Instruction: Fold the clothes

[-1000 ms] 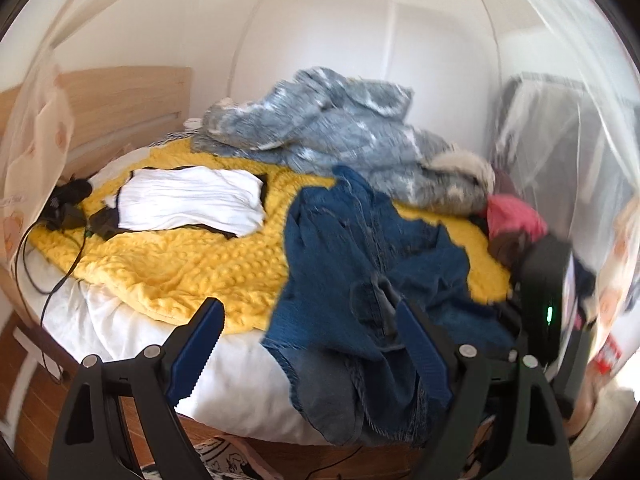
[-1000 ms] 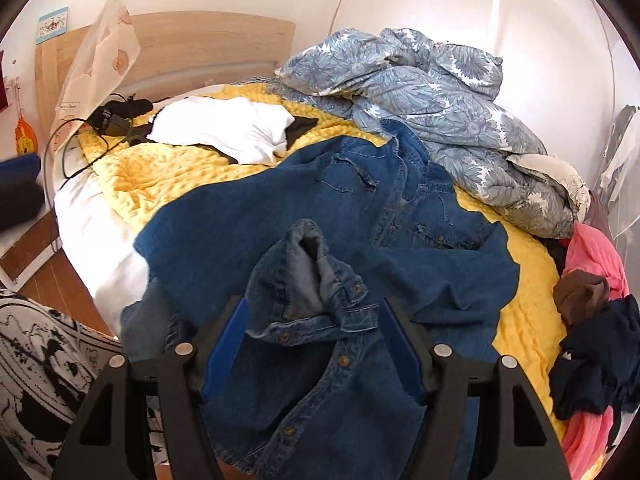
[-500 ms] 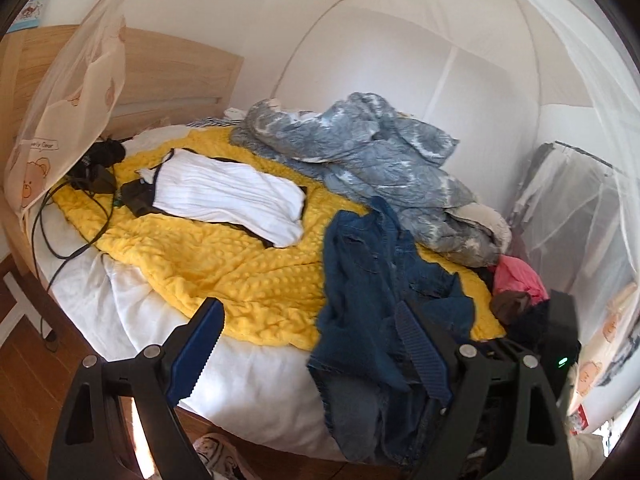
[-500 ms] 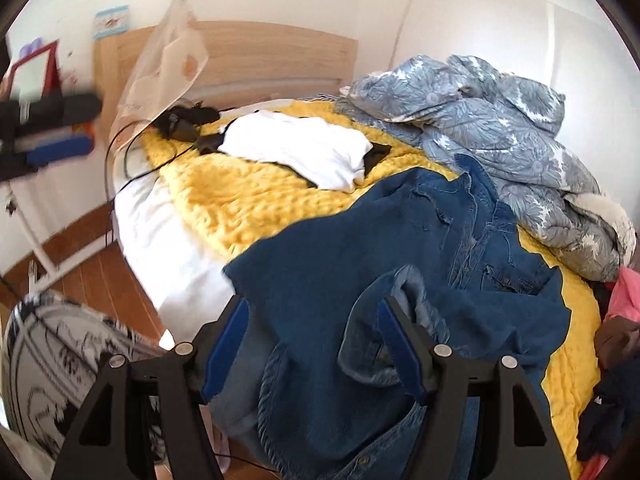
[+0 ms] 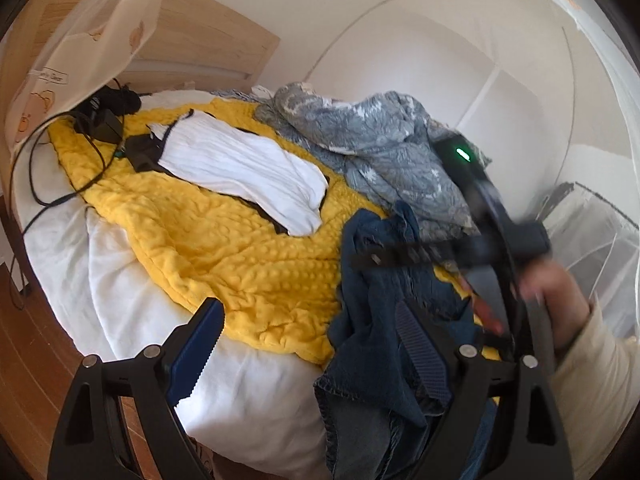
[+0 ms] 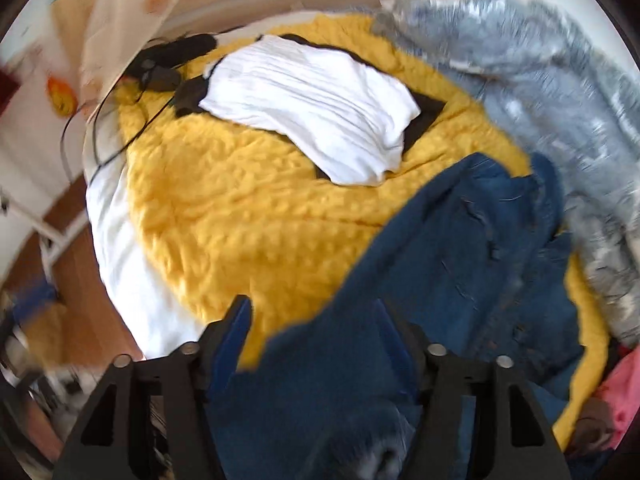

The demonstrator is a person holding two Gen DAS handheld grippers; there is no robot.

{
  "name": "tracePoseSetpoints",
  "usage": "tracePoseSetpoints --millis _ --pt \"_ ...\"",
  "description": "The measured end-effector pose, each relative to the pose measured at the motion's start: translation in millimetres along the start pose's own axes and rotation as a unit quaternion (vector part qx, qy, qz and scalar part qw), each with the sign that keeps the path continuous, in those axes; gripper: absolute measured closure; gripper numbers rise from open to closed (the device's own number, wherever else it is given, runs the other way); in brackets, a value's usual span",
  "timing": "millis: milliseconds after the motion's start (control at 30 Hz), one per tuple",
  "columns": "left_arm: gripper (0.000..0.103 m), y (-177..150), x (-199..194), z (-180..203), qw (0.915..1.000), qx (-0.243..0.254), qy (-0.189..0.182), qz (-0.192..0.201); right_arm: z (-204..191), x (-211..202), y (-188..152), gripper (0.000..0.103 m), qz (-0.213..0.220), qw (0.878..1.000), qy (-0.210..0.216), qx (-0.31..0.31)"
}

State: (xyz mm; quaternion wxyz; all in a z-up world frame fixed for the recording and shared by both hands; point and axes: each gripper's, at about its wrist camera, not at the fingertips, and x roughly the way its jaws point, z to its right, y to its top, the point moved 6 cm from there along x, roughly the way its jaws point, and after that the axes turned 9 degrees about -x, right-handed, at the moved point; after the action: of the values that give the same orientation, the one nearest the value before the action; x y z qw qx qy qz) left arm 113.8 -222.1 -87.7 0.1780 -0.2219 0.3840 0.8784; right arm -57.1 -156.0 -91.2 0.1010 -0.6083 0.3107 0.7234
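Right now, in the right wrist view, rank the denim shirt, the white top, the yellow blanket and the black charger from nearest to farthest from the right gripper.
1. Denim shirt: between the closing jaws of the right gripper, running off to the right.
2. Yellow blanket: just ahead, under the shirt.
3. White top: mid-bed, on the blanket.
4. Black charger: far left corner, near the headboard.

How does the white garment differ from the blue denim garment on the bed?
The white garment lies flat and spread out near the head of the bed; the blue denim garment is crumpled and bunched at the near edge. The white garment looks thin and ribbed, the denim one thick and heavy. The white garment lies far from both grippers, while the denim garment reaches between the closing jaws of the right gripper. Both lie on the yellow blanket.
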Motion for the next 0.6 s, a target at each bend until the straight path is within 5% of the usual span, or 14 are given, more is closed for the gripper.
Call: tracePoseSetpoints --millis 200,467,533,600 --pt "0.014 2 4 -7 0.9999 -0.009 -0.008 -0.009 10 56 6 0.041 -0.104 0.994 0.014 0.039" --pt "0.014 3 7 -12 0.9995 -0.021 -0.012 -0.018 16 91 -16 0.041 -0.164 0.986 -0.030 0.022" --pt "0.014 3 8 -12 0.9995 -0.022 -0.013 -0.019 16 103 -21 0.050 -0.178 0.983 -0.042 0.016" --pt "0.014 2 9 -12 0.9995 -0.021 -0.012 -0.020 17 114 -27 0.088 -0.190 0.981 -0.042 0.021"
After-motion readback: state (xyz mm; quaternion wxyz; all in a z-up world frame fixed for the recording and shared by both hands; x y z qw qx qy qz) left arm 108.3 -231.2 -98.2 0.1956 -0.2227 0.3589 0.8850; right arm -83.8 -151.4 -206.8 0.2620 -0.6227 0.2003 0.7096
